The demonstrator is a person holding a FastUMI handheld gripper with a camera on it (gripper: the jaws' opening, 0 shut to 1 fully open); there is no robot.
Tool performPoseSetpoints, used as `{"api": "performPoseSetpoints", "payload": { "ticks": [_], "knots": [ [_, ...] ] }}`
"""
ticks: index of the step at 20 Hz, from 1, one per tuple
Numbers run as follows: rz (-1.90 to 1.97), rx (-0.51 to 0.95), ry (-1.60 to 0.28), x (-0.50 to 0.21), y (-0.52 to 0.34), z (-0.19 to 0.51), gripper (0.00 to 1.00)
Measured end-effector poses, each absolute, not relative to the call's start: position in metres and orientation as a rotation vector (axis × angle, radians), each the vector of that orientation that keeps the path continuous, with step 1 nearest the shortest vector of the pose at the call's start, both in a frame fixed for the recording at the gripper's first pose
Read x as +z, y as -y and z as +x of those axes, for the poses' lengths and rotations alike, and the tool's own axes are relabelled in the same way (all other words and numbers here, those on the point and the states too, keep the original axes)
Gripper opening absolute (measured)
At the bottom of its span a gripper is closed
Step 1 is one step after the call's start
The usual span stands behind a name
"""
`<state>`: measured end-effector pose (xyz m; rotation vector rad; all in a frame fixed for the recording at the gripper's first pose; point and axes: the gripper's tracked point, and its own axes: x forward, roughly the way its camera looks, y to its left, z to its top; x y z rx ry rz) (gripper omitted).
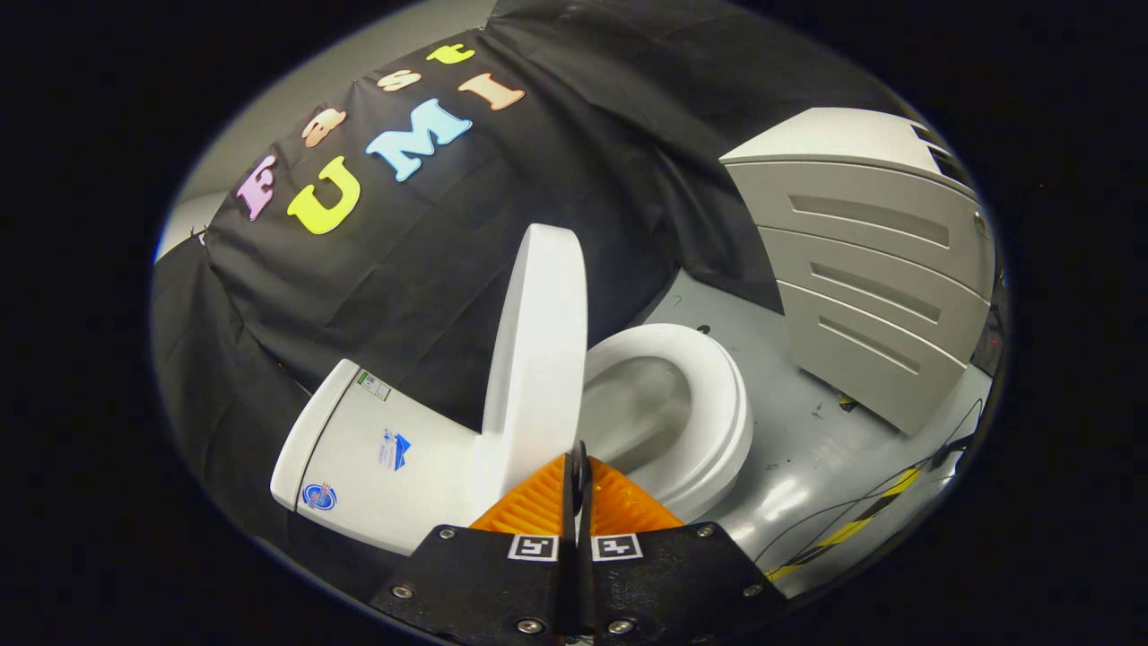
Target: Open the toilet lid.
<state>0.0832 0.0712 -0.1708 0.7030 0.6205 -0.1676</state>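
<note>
The toilet lid [536, 345] stands raised, close to upright, hinged at the back of the bowl beside the white tank [377, 453]. The seat [708, 404] lies down around the open bowl [641, 417], so the opening is exposed. By the look of it the task is done or nearly so: the lid needs only to rest back far enough to stay up by itself, and its slight lean toward the tank suggests that it will.

The tool [578, 467] sits just short of the lid's lower edge, its two orange ridged fingers [529, 507] drawn together with only a thin dark seam between them. Nothing is clamped in them. Whether their tips touch the lid's edge cannot be told, since the tips meet right where the lid and seat join.

Beyond the toilet a grey drawer cabinet [861, 278] stands on the grey floor [798, 449], well apart from the bowl. A thin cable [852, 507] and a yellow-and-black striped tape [847, 529] run across the floor nearby.
</note>
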Motion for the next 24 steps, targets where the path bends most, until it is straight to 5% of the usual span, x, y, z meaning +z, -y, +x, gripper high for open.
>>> {"api": "performPoseSetpoints", "payload": {
  "ticks": [24],
  "knots": [
    [0.342, -0.129, -0.569, -0.111, -0.125, 0.095, 0.00]
  ]
}}
